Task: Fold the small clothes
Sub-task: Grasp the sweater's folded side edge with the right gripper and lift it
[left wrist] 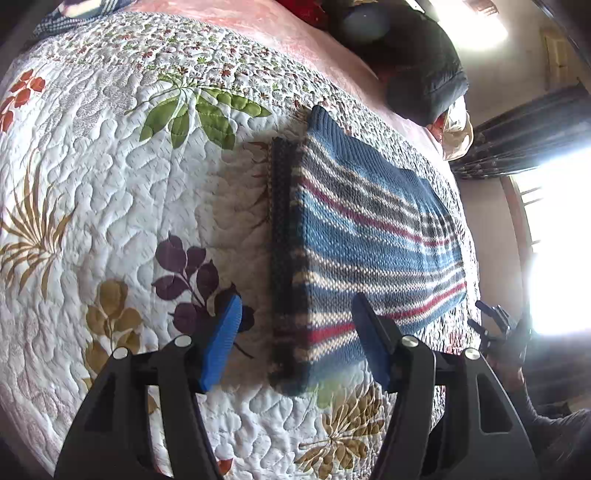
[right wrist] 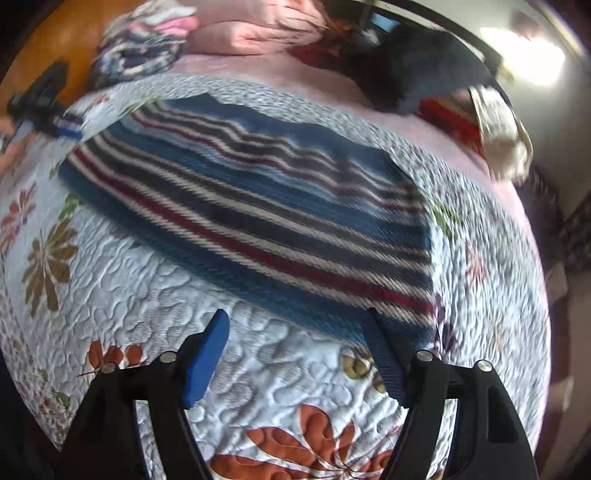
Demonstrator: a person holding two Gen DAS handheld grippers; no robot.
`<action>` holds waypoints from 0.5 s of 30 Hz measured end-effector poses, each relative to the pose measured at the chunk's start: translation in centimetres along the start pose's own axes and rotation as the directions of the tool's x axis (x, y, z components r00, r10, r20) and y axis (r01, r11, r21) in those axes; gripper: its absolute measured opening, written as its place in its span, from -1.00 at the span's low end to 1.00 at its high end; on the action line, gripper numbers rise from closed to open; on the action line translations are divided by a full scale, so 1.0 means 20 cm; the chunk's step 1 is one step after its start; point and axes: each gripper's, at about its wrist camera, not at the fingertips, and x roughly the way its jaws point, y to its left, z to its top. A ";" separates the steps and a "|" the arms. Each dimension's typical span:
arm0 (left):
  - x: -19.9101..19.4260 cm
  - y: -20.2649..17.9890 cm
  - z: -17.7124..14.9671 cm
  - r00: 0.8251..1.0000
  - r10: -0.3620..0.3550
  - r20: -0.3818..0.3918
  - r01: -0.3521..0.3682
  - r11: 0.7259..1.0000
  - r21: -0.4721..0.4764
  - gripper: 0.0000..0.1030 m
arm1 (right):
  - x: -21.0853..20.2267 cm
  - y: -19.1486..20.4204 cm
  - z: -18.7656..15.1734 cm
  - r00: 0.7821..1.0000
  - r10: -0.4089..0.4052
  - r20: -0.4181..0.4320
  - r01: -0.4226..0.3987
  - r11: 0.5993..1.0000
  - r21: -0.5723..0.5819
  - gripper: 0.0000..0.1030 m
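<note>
A striped knitted garment (left wrist: 369,236) in blue, white, red and grey lies folded flat on a floral quilt (left wrist: 110,184). Its dark ribbed hem runs along its left side in the left wrist view. My left gripper (left wrist: 295,314) is open, with its fingers standing either side of that hem end, above the cloth. My right gripper (right wrist: 295,325) is open too, hovering over the quilt (right wrist: 258,369) just short of the garment (right wrist: 258,206) and holding nothing. The right gripper (left wrist: 495,325) also shows at the garment's far right in the left wrist view. In the right wrist view the left gripper (right wrist: 40,99) sits far left.
A pile of other clothes (right wrist: 144,48) lies at the head of the bed on a pink sheet (right wrist: 258,29). A dark bundle (left wrist: 417,62) and a cream cloth (left wrist: 458,133) sit at the far edge. A bright window (left wrist: 554,240) is on the right.
</note>
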 end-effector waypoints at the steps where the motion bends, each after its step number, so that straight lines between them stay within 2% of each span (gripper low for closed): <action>1: 0.01 0.00 0.05 1.000 -0.012 -0.001 0.012 1.000 -0.015 0.28 | 0.00 0.12 0.02 1.000 -0.016 0.008 0.016 0.998 -0.054 0.52; 2: 0.03 0.01 0.09 1.000 -0.027 -0.001 0.027 0.999 -0.032 0.34 | 0.01 0.23 0.05 1.000 -0.019 0.009 0.020 0.996 -0.091 0.52; 4: 0.07 0.03 0.16 0.998 -0.068 -0.007 0.067 0.995 -0.070 0.41 | 0.04 0.44 0.09 0.998 0.055 -0.004 -0.055 0.991 -0.121 0.48; 6: 0.14 0.05 0.22 0.995 -0.096 -0.027 0.093 0.990 -0.102 0.47 | 0.08 0.64 0.15 0.996 0.084 -0.015 -0.085 0.979 -0.183 0.38; 8: 0.21 0.07 0.25 0.994 -0.095 -0.053 0.088 0.989 -0.121 0.47 | 0.11 0.80 0.21 0.995 0.099 -0.005 -0.097 0.970 -0.223 0.37; 12: 0.29 0.05 0.32 0.991 -0.108 -0.074 0.100 0.989 -0.108 0.47 | 0.15 0.95 0.34 0.987 0.157 0.019 -0.149 0.967 -0.208 0.37; 15: 0.34 0.05 0.38 0.989 -0.125 -0.080 0.115 0.987 -0.110 0.47 | 0.18 1.01 0.41 0.985 0.171 0.036 -0.159 0.963 -0.219 0.35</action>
